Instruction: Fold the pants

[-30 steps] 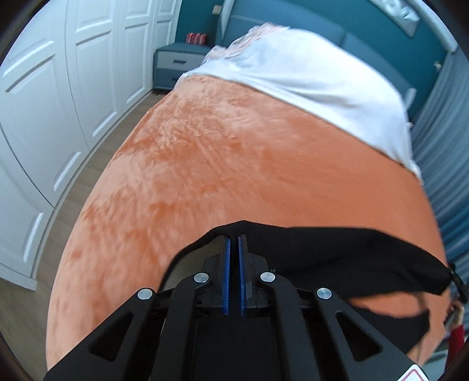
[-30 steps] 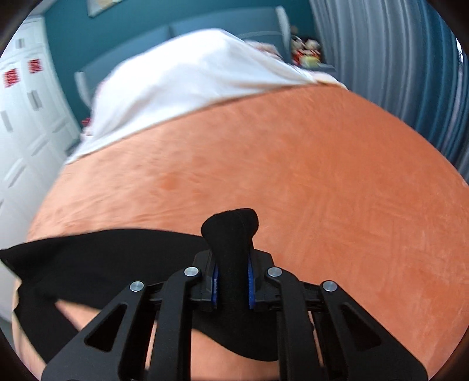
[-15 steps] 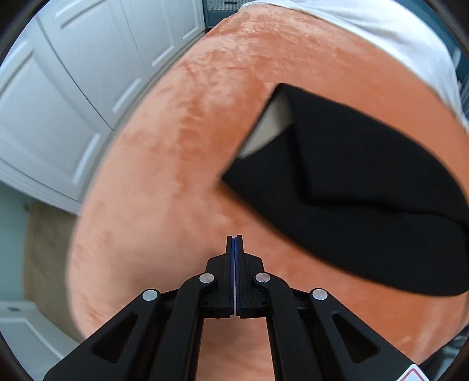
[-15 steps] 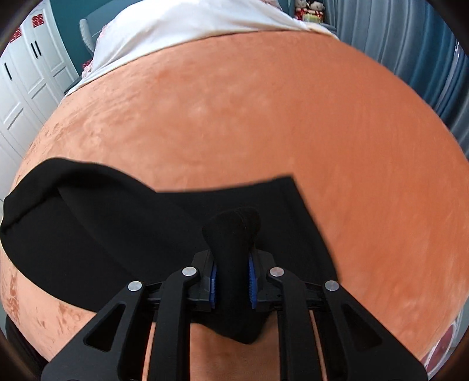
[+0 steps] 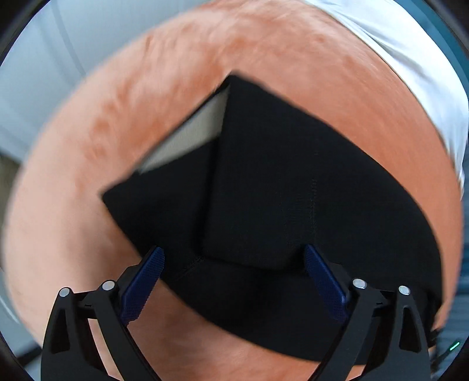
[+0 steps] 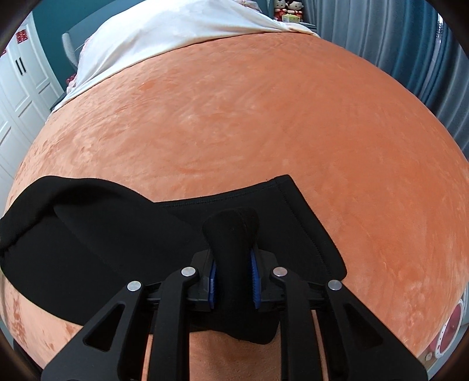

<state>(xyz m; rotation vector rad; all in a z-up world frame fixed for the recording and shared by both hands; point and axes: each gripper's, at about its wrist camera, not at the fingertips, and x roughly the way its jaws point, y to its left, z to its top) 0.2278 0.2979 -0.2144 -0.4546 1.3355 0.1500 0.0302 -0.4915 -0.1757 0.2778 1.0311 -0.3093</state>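
Pants (image 5: 293, 190) of plain black knit fabric lie on the fuzzy orange bed cover (image 6: 263, 117), partly folded — one layer is turned back over another, and a pale lining shows at the far corner in the left wrist view. The left gripper (image 5: 231, 269) has its jaws spread wide; they have just been opening. Its blue pads (image 5: 143, 278) straddle the near edge of the cloth without pressing on it, so nothing is held there. The right gripper (image 6: 233, 281) is clenched on a bunched tongue of the black fabric that sticks up between its pads, though its jaws have just been easing apart a little.

The step in hand looks like the end of one fold: the garment is laid down, the left side is let go, and the right side seems about to follow. The next move probably calls for the right gripper to free its bunch, then for both to take fresh holds on an edge or corner and carry it across for another fold, keeping the layers flat.

The left wrist view looks almost straight down and shows the crease where the top layer crosses the lower one, plus the lining — but it is blurred. The right wrist view is sharp and shows the stitched hem (image 6: 307, 222), the pinched bunch, and, further off, a rumpled white sheet (image 6: 176, 26) at the head of the bed.
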